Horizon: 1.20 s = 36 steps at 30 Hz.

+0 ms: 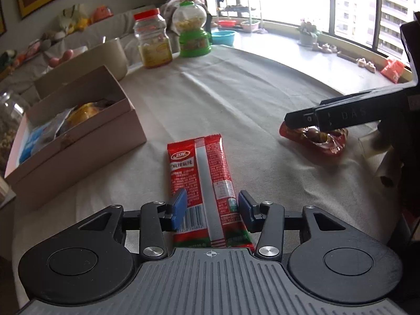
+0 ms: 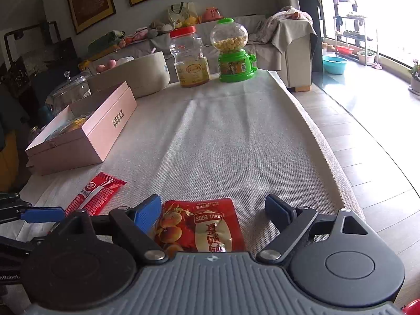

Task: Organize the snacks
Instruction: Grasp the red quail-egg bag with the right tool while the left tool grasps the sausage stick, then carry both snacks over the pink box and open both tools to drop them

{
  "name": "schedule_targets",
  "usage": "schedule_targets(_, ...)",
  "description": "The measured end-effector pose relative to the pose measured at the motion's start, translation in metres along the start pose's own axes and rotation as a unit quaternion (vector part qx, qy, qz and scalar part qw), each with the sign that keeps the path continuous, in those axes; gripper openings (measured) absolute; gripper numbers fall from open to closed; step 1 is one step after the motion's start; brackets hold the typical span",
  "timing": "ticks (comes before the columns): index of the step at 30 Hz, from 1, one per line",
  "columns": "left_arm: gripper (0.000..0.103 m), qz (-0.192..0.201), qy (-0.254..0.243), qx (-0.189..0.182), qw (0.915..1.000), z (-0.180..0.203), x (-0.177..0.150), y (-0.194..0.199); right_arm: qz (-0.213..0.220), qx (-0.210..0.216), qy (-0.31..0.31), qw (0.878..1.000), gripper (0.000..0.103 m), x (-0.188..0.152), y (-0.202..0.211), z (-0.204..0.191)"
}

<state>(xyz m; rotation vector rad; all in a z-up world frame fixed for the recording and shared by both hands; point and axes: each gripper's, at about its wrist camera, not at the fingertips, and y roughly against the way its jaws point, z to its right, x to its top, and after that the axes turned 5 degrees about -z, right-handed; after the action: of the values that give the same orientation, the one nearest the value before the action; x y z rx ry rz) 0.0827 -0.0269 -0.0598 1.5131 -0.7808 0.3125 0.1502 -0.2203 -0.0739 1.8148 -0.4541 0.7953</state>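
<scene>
A long red snack stick packet [image 1: 207, 183] lies on the cloth-covered table, its near end between the blue pads of my left gripper [image 1: 212, 208]; the jaws stand close on both sides of it. A red quail-egg pouch [image 2: 199, 225] lies flat between the wide-open jaws of my right gripper [image 2: 214, 214]; the pads do not touch it. The left wrist view shows the right gripper's fingers [image 1: 325, 116] over that pouch [image 1: 315, 139]. The red packet also shows in the right wrist view [image 2: 97, 194]. An open pink box [image 1: 76, 136] holds several wrapped snacks.
At the table's far end stand a red-lidded plastic jar [image 2: 190, 57], a green gumball dispenser [image 2: 233, 52] and a beige bowl [image 2: 136, 74]. A glass jar [image 2: 71, 89] stands behind the pink box [image 2: 86, 134]. The table's right edge [image 2: 328, 141] drops to the floor.
</scene>
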Motion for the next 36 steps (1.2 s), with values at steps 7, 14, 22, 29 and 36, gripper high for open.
schedule_targets(7, 0.082, -0.004, 0.057, -0.071, 0.9958, -0.012, 0.013, -0.010, -0.001, -0.001, 0.004, 1.000, 0.089, -0.001, 0.000, -0.002)
schedule_targets(14, 0.078, 0.001, 0.098, -0.020, 0.9950, -0.033, 0.009, -0.024, -0.010, 0.008, 0.013, 1.000, 0.099, -0.001, -0.002, -0.004)
schedule_targets(22, 0.077, 0.024, 0.090, -0.022, 0.9954, -0.032, 0.000, -0.020, -0.046, 0.016, 0.053, 0.997, 0.103, -0.003, -0.001, -0.012)
schedule_targets(29, 0.076, 0.052, 0.094, -0.020, 0.9940, -0.031, -0.009, -0.019, -0.039, -0.026, 0.129, 0.990, 0.103, -0.027, 0.012, -0.036)
schedule_targets(36, 0.076, 0.053, 0.089, -0.015, 0.9945, -0.030, -0.010, -0.020, -0.028, -0.074, 0.130, 0.988, 0.103, -0.029, 0.021, -0.029)
